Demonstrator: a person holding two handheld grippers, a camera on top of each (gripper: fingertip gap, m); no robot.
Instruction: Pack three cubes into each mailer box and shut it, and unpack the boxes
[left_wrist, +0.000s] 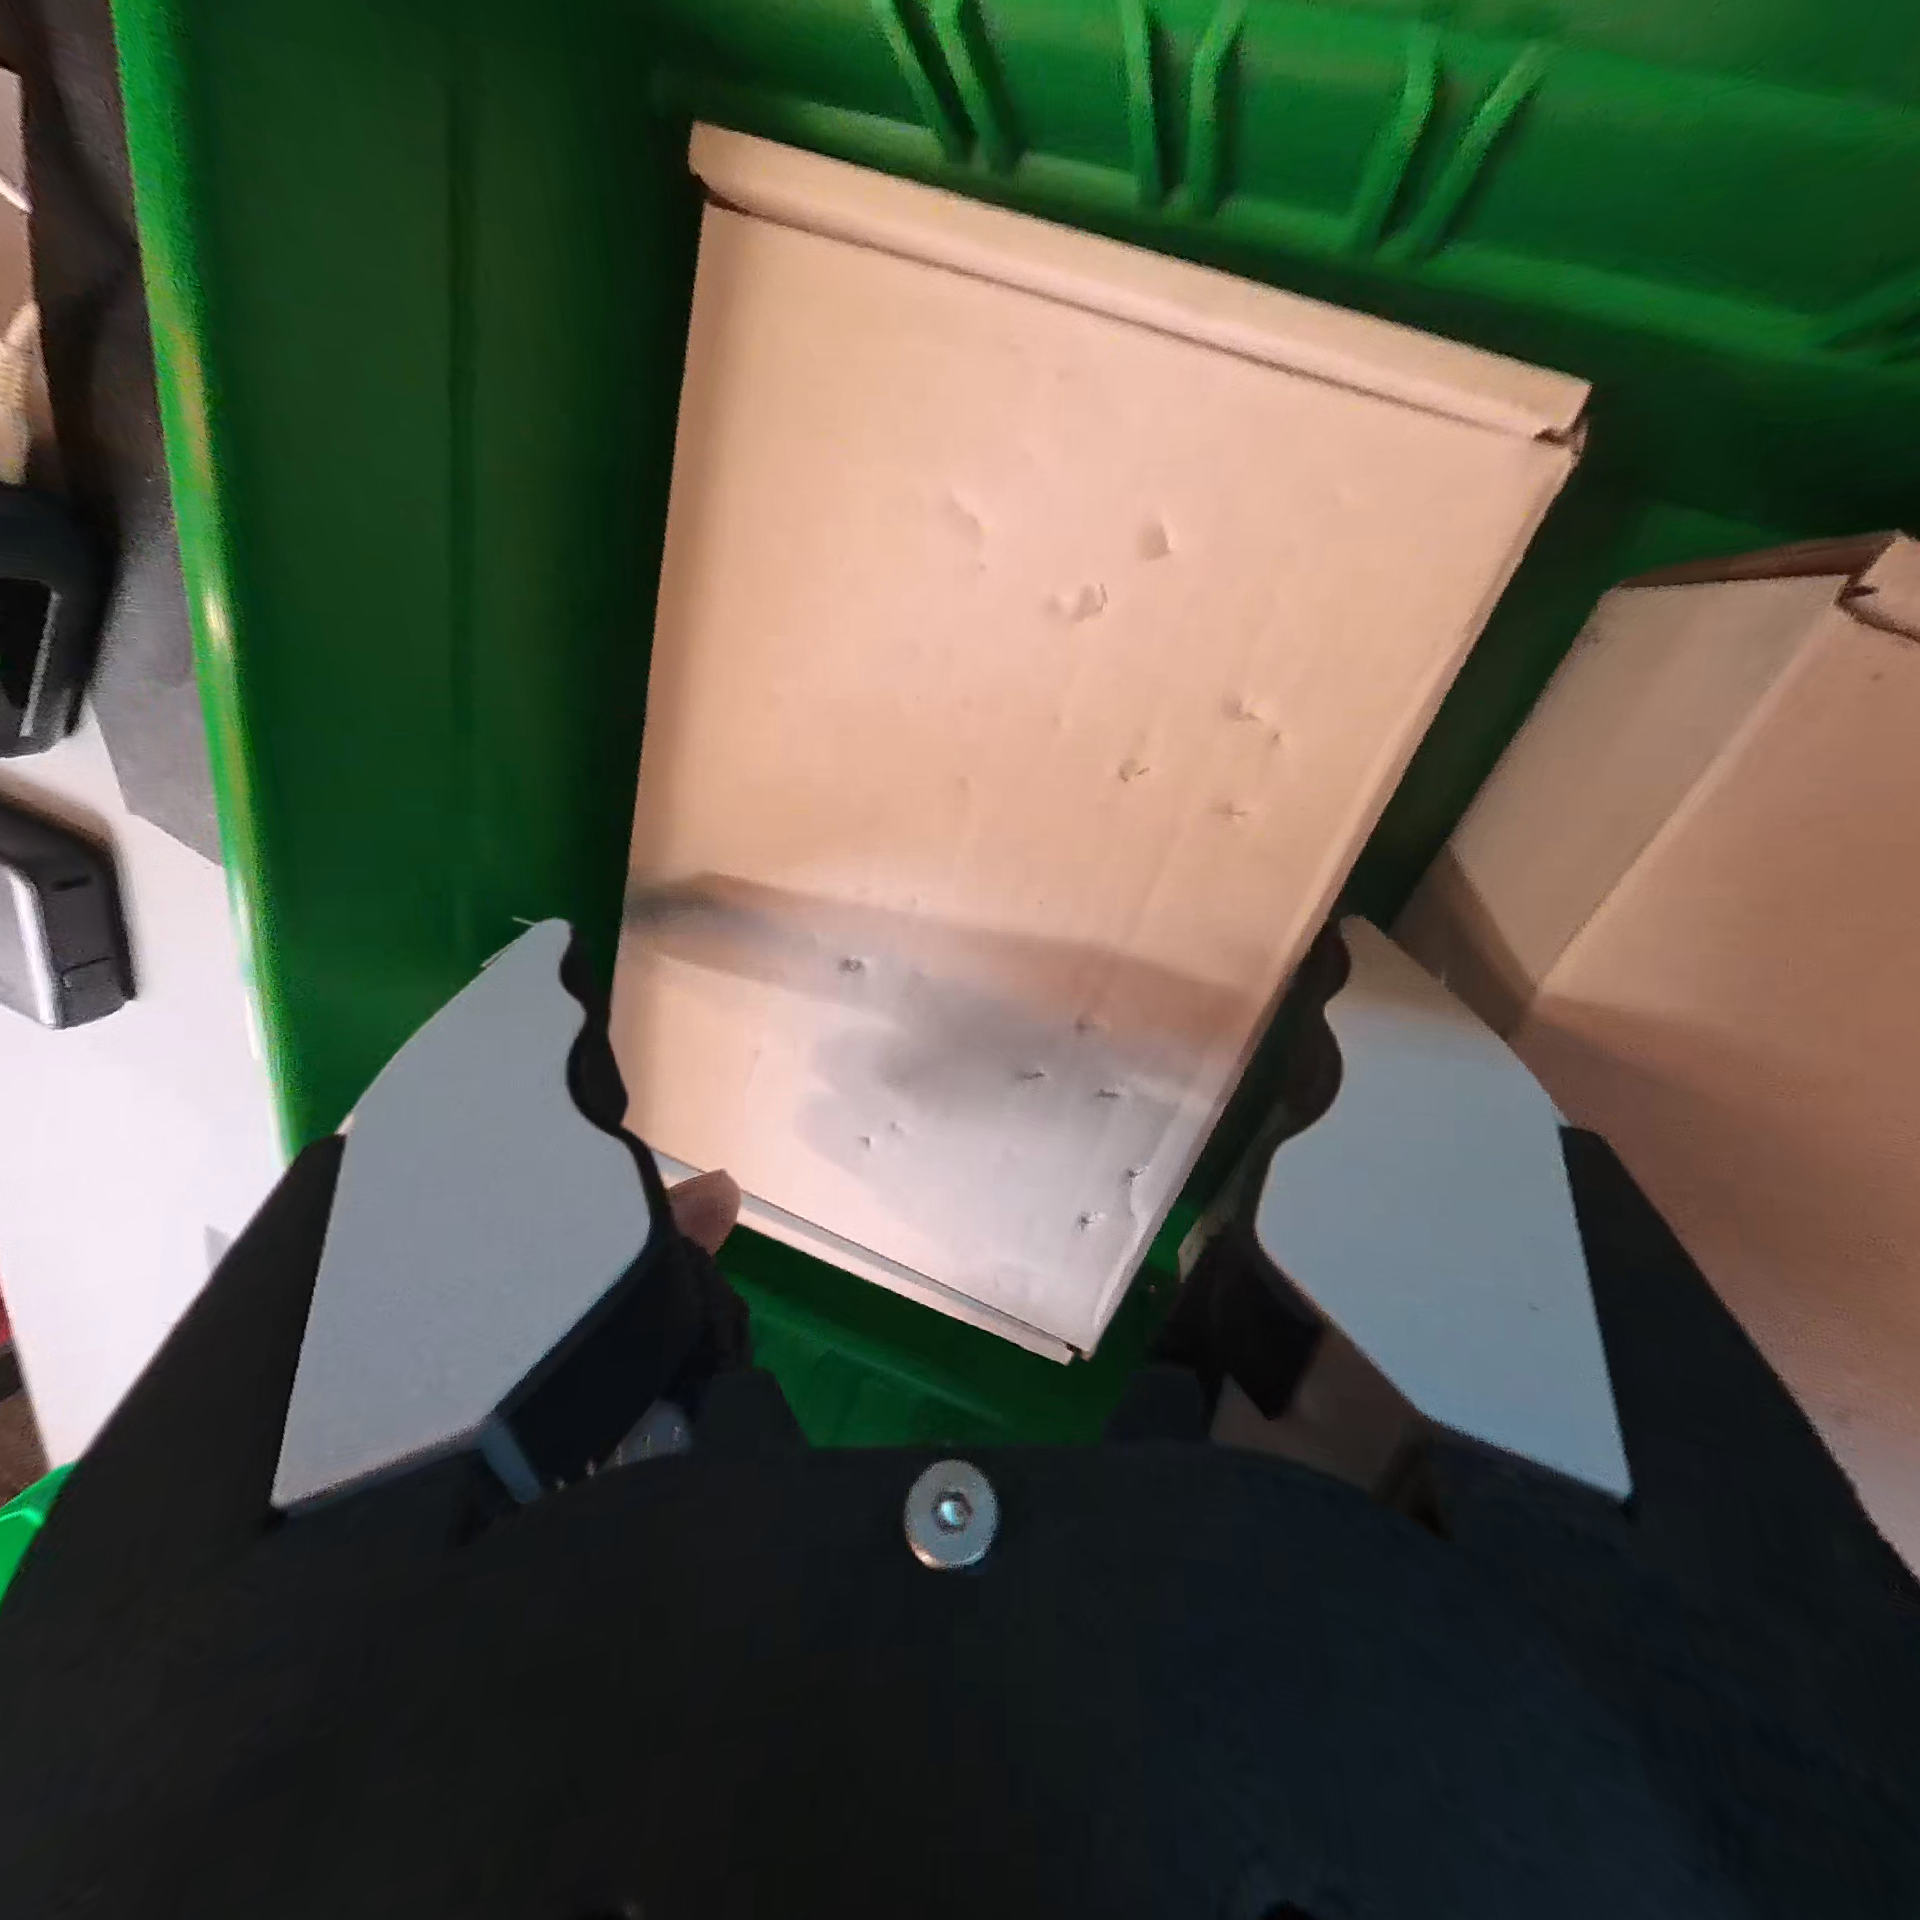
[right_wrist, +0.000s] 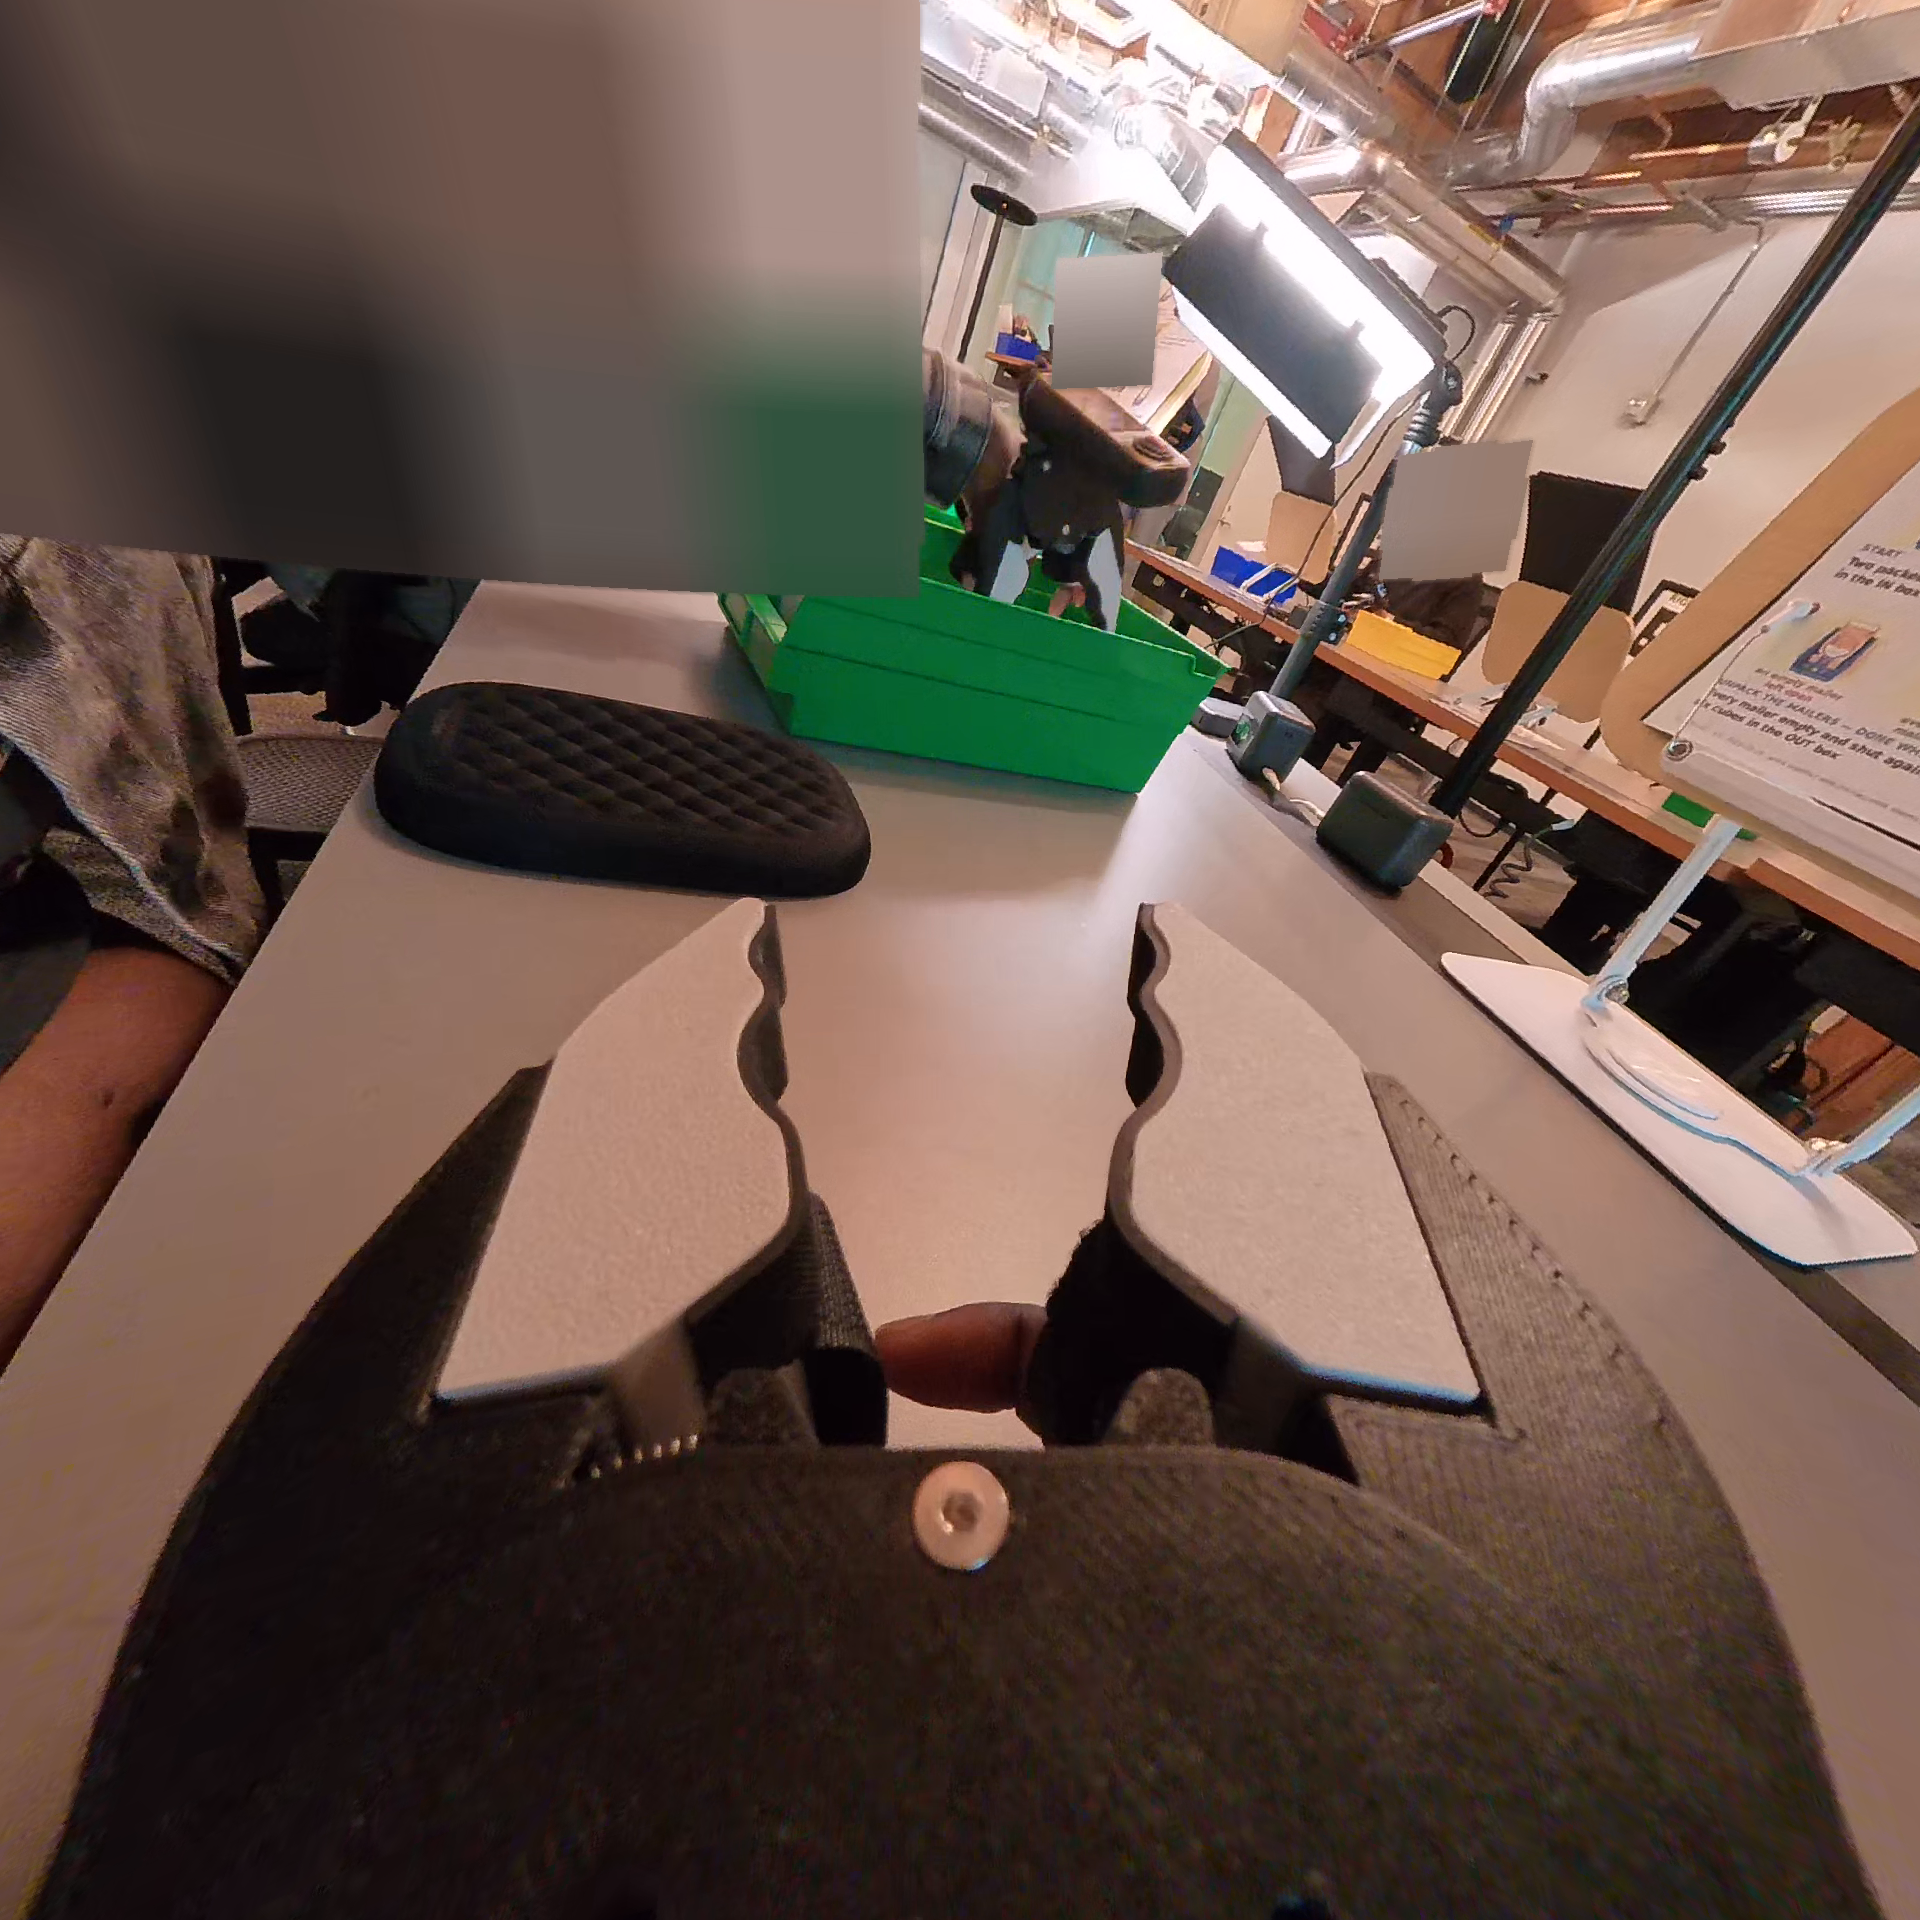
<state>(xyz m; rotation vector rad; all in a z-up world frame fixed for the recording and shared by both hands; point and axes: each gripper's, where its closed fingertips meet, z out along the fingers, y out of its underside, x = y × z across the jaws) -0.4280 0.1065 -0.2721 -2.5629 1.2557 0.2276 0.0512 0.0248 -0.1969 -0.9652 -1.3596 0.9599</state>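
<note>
Black housing and pale finger plates of the left gripper (left_wrist: 951, 1049) fill the bottom of the left wrist view, its jaws spread wide to either side of a shut mailer box (left_wrist: 1039, 727) lying inside the green bin (left_wrist: 416, 520). Whether the pads actually touch the cardboard edges I cannot tell — the picture is blurred there — but the spacing suggests a grab across the box's short width, probably to lift it out for unpacking. That box lies flat with its far end near the bin's ribbed far wall; its lid is dimpled and smudged grey at the near end. A second mailer box (left_wrist: 1662, 883) sits just beside it, toward the bin's right side, also shut. So two boxes are in sight; no cubes show, and they may well be shut inside.

Over on the table (right_wrist: 987, 935), the right gripper (right_wrist: 956, 997) rests idle well away from the green bin, its jaws standing apart with nothing between them — likely waiting until a box is brought out. Between it and the bin lies one black quilted pad (right_wrist: 623, 790). Beyond the bin's far side stands a lamp.
</note>
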